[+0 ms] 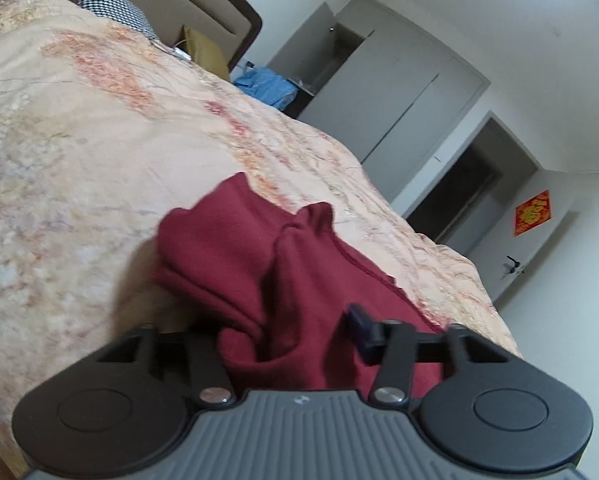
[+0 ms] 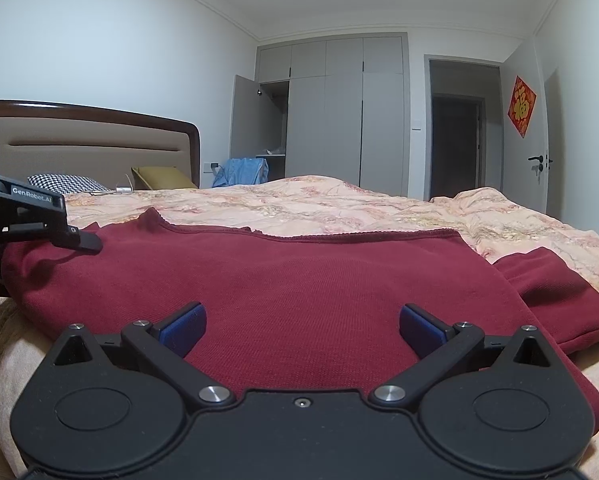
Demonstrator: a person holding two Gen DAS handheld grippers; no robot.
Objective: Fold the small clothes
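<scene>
We take the dark red knit garment (image 2: 299, 276) as our landmark: it lies spread across the near part of the bed, on the floral peach bedspread (image 2: 339, 204), with one finished edge running along its far side and a folded-over part trailing off to its right. At its left end the left hand-held gripper (image 1: 295, 336) has a bunched fold of the red cloth between its fingers; the jaws stand about half closed, and although cloth fills the gap we cannot tell whether the blue pads (image 1: 361, 332) are pressing yet, since the left finger is buried in fabric. The right hand-held gripper (image 2: 303, 330) hovers low over the garment's near edge with its jaws wide and nothing held. We judge the step in hand to be taking hold of the left end in order to fold it across. To do it well, we should finish closing on the whole bunch, not just a thin top layer, so it does not slip when lifted. Then we should bring the right hand-held gripper down on the near edge to pin or pinch it, so the body stays flat. We should lift only enough to clear the cloth beneath and carry the fold over evenly towards the garment's right side.
</scene>
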